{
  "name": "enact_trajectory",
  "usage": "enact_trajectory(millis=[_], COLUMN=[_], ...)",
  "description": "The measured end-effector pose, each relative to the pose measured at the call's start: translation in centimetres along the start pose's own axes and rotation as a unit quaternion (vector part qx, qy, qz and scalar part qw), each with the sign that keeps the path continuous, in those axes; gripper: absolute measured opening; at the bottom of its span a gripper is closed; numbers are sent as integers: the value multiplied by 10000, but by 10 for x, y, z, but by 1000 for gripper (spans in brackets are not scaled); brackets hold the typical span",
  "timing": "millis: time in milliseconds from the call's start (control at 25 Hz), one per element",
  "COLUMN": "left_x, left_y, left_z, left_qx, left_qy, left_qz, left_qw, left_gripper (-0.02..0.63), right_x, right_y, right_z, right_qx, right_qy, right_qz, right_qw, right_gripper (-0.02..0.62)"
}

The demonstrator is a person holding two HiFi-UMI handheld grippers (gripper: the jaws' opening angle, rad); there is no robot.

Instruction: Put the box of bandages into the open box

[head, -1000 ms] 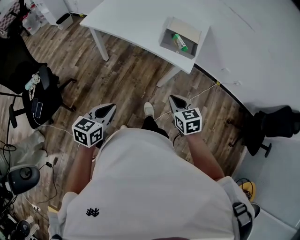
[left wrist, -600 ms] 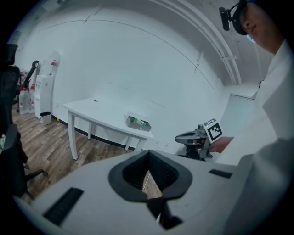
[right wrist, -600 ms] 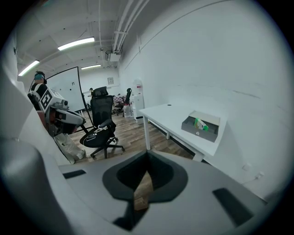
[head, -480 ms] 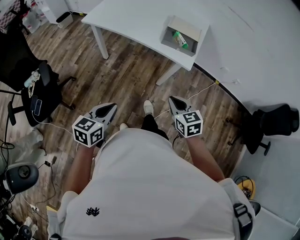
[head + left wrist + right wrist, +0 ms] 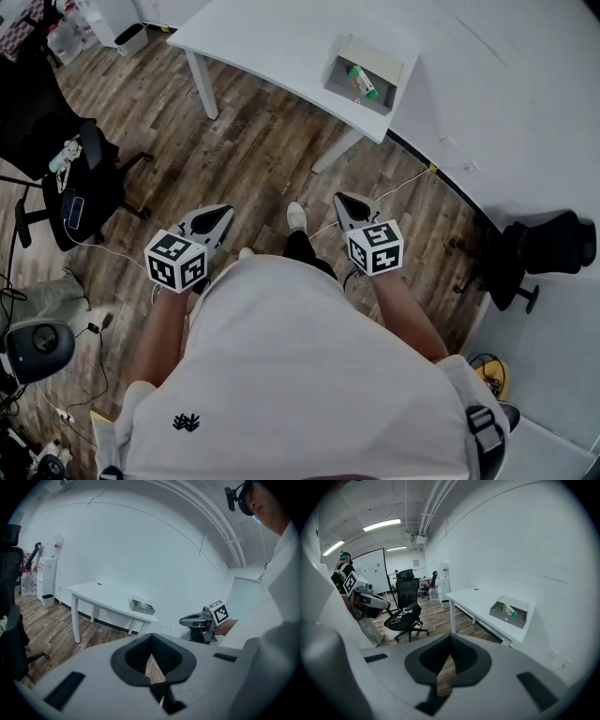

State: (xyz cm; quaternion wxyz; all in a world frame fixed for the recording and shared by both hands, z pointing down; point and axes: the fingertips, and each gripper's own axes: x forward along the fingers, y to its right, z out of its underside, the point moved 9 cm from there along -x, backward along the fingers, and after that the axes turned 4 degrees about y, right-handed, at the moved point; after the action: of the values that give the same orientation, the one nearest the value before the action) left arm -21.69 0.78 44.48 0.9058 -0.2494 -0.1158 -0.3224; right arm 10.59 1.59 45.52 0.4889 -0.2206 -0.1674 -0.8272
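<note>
On the white table point(image 5: 272, 42) stands a grey open box point(image 5: 337, 75) point(image 5: 138, 605) point(image 5: 520, 619). A green-and-white box of bandages point(image 5: 360, 82) point(image 5: 508, 609) lies inside it. Both grippers hang at waist height over the wooden floor, well short of the table. My left gripper point(image 5: 220, 215) point(image 5: 151, 657) is shut and holds nothing. My right gripper point(image 5: 344, 199) point(image 5: 449, 660) is likewise shut and empty. Each gripper also shows in the other's view: the right gripper point(image 5: 194, 619) and the left gripper point(image 5: 370, 600).
A black office chair point(image 5: 80, 192) point(image 5: 407, 606) stands to the left with things on its seat. Another dark chair point(image 5: 548, 248) is by the wall at the right. Cables run over the floor near the table legs point(image 5: 202, 89). My feet are between the grippers.
My right gripper has edged slightly forward and left. The left gripper and the boxes on the table stay as they were.
</note>
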Motion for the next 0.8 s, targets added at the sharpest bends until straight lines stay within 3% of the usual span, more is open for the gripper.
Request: enact_trajectory(millis=[800], left_x=[-6], left_y=[-2], left_z=[10], left_qx=[-123], left_qy=[-131], left_qz=[-102], left_qw=[9998], left_gripper=[6], right_x=[5], right_y=[-6], right_z=[-1], right_qx=[18], right_qy=[26], right_qz=[-92], right_qw=[10000], right_gripper=[6])
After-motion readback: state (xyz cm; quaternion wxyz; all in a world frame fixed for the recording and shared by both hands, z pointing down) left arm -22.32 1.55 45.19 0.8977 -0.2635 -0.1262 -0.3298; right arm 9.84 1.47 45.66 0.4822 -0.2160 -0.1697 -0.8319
